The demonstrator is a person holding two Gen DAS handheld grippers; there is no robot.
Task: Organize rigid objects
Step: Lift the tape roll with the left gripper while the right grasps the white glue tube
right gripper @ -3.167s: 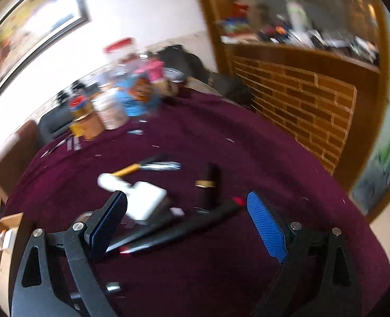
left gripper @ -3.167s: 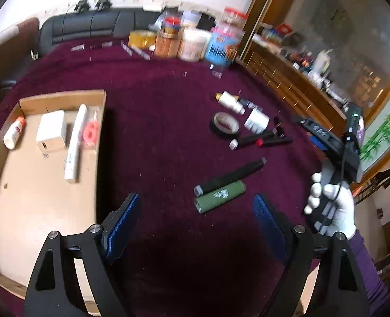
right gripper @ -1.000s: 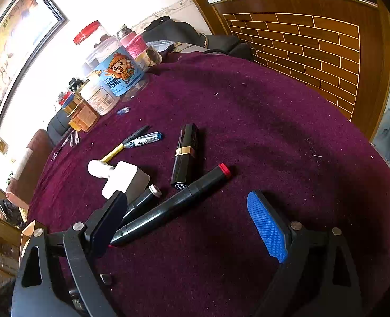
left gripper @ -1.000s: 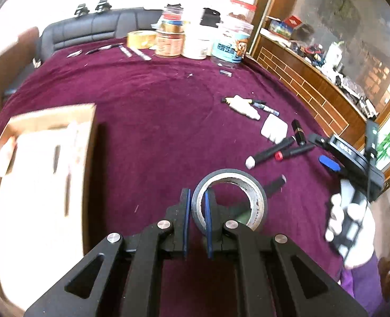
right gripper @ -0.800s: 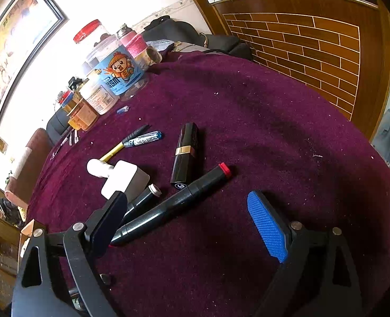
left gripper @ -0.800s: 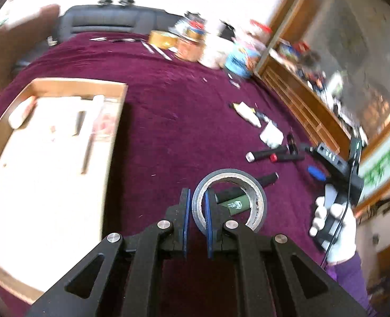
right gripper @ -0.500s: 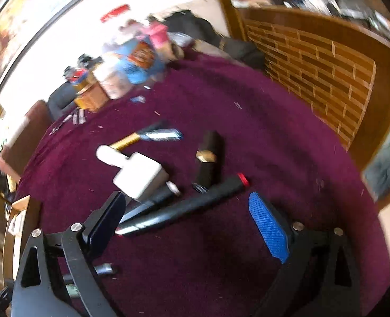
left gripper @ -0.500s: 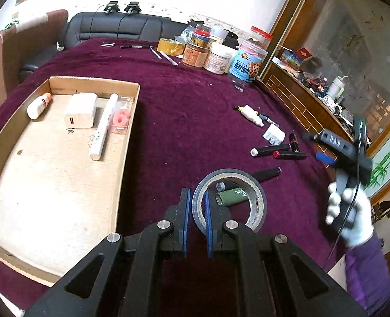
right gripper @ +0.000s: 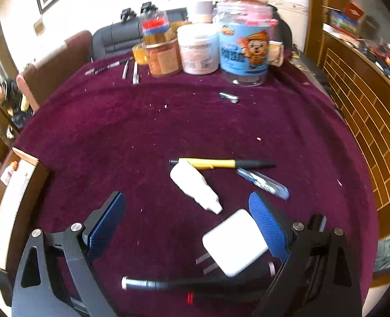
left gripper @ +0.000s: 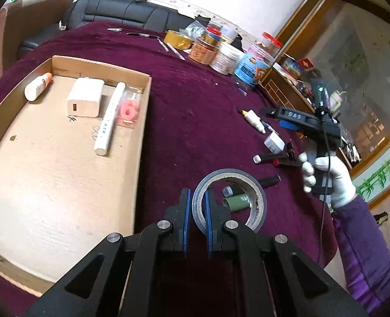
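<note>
Left wrist: the left claw pinches a tape roll above the maroon tabletop, beside the cardboard tray; a black sofa sits behind.

Right wrist: the right claw gapes wide over a white charger; jars line the far edge.

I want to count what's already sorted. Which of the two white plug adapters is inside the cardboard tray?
The larger white adapter with the USB port facing out, lying in the cardboard tray beside the white tube. The other adapter lies on the maroon cloth between the right gripper's fingers.
</note>
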